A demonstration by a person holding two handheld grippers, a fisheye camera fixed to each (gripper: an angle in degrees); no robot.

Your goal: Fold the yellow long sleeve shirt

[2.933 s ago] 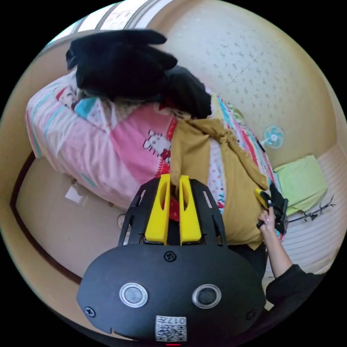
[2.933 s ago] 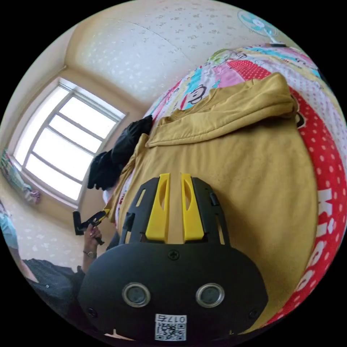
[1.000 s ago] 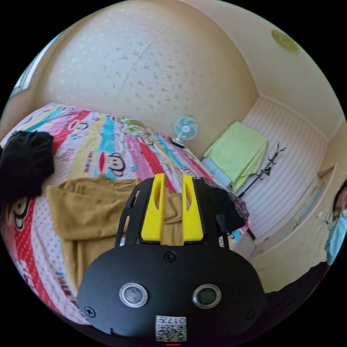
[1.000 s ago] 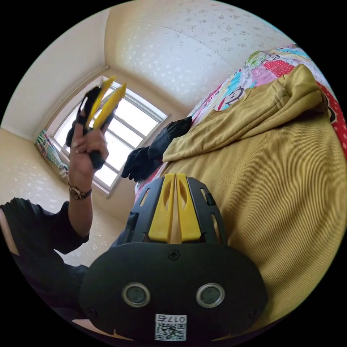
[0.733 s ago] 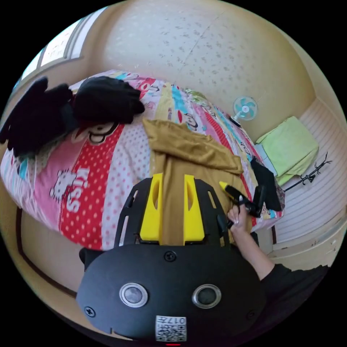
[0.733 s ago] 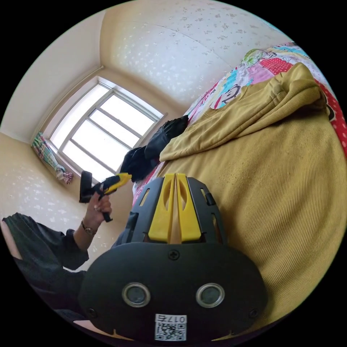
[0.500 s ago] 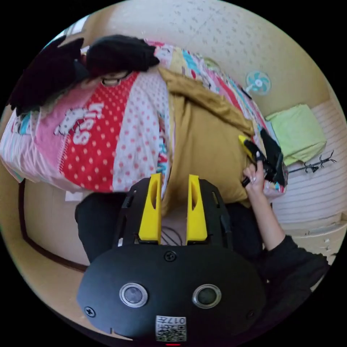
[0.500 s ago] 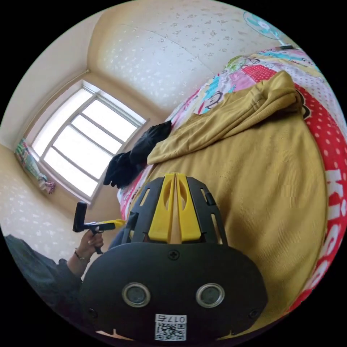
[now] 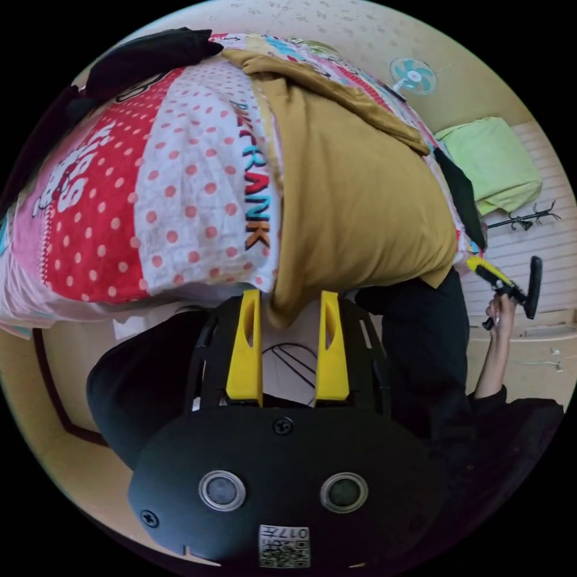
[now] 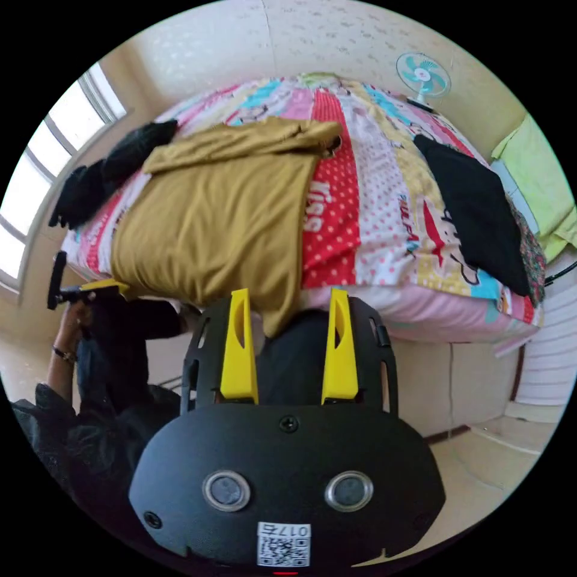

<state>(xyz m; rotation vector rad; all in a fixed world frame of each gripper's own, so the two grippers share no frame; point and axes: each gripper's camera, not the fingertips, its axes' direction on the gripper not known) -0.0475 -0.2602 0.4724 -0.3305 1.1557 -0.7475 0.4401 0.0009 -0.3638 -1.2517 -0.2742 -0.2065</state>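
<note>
Nearest, the left gripper (image 9: 288,312) and the right gripper (image 10: 290,312) both stand with yellow jaws apart — each just below a hanging hem corner of the mustard-yellow ribbed long sleeve shirt (image 10: 222,222), seemingly not clamping it. The shirt lies spread over the bed's patchwork cartoon-print quilt (image 10: 384,222), sleeves folded across its far end, with black folded garments (image 10: 475,210) beyond — and a small teal fan (image 10: 424,75) by the wall.

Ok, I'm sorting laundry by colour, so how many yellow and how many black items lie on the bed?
Yellow: 1, the shirt
Black: 2, a bunched heap and a flat garment; I cannot tell whether the heap is more than one piece.
Total: 3
</note>
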